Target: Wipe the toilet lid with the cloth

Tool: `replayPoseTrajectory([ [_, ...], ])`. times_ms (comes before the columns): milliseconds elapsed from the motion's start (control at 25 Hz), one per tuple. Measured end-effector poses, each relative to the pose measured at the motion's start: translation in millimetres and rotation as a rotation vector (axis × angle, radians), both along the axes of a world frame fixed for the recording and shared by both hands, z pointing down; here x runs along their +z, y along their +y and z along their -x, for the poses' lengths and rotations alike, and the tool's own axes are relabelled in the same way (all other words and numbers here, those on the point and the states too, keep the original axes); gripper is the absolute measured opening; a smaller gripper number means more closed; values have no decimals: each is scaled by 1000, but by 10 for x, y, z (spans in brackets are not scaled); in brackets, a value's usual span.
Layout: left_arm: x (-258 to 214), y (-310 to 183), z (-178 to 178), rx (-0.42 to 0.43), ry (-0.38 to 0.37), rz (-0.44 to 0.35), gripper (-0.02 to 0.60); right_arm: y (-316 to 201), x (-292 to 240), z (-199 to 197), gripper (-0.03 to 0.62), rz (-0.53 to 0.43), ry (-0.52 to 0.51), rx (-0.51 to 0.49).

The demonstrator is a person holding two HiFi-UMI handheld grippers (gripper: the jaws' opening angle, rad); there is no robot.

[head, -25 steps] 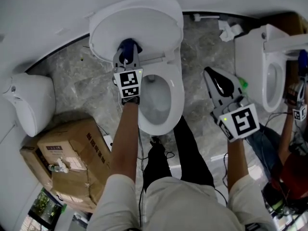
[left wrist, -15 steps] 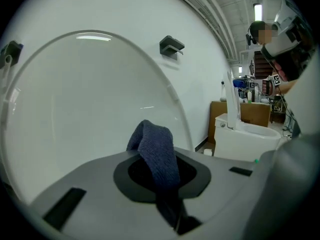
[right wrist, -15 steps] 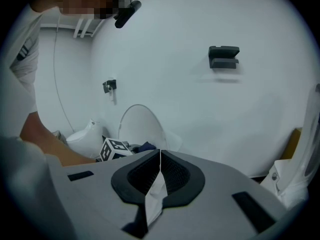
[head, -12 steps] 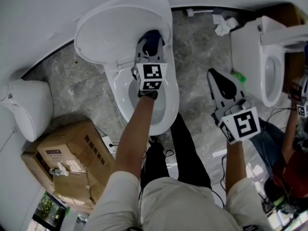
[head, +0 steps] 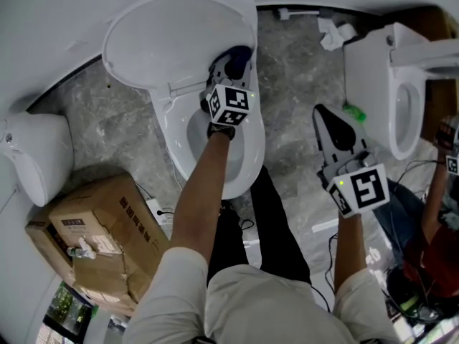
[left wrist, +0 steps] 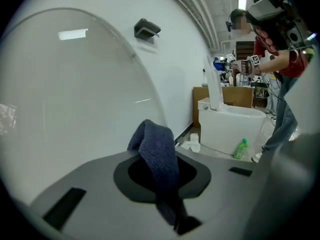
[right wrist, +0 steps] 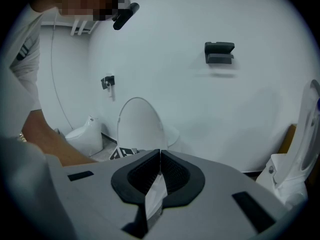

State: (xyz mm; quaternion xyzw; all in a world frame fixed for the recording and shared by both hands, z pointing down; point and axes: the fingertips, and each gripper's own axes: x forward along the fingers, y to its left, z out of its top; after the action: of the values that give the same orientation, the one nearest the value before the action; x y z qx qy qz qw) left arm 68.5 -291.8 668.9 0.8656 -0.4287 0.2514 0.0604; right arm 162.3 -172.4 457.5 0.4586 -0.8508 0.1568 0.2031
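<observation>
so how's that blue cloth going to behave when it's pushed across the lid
Probably floppy: the cloth droops in a fold above where the left gripper pinches it. Its knitted look suggests soft and light, so it may bunch rather than slide flat. The lid looks glossy, so likely little drag.

The lid (head: 179, 41) stands raised behind the bowl (head: 247, 156); the left gripper (head: 228, 67) is over the bowl's back rim, with the cloth (head: 240, 54) in its jaws by the lid's right edge. The right gripper (head: 331, 124) is between the bowl and a second toilet (head: 384, 84) on the right, a bottle (head: 353, 112) just beside that one. A box (head: 100, 228) lies left of the bowl
</observation>
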Motion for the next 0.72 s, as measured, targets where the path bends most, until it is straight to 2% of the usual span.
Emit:
replayPoseTrajectory([
  [240, 163, 34, 743, -120, -37, 21, 43, 21, 54, -5, 29, 12, 15, -11],
  [520, 214, 146, 1651, -165, -149, 0, 43, -26, 99, 290, 29, 14, 7, -65],
  [720, 225, 231, 2180, -227, -194, 0, 43, -116, 100, 489, 29, 12, 9, -110],
])
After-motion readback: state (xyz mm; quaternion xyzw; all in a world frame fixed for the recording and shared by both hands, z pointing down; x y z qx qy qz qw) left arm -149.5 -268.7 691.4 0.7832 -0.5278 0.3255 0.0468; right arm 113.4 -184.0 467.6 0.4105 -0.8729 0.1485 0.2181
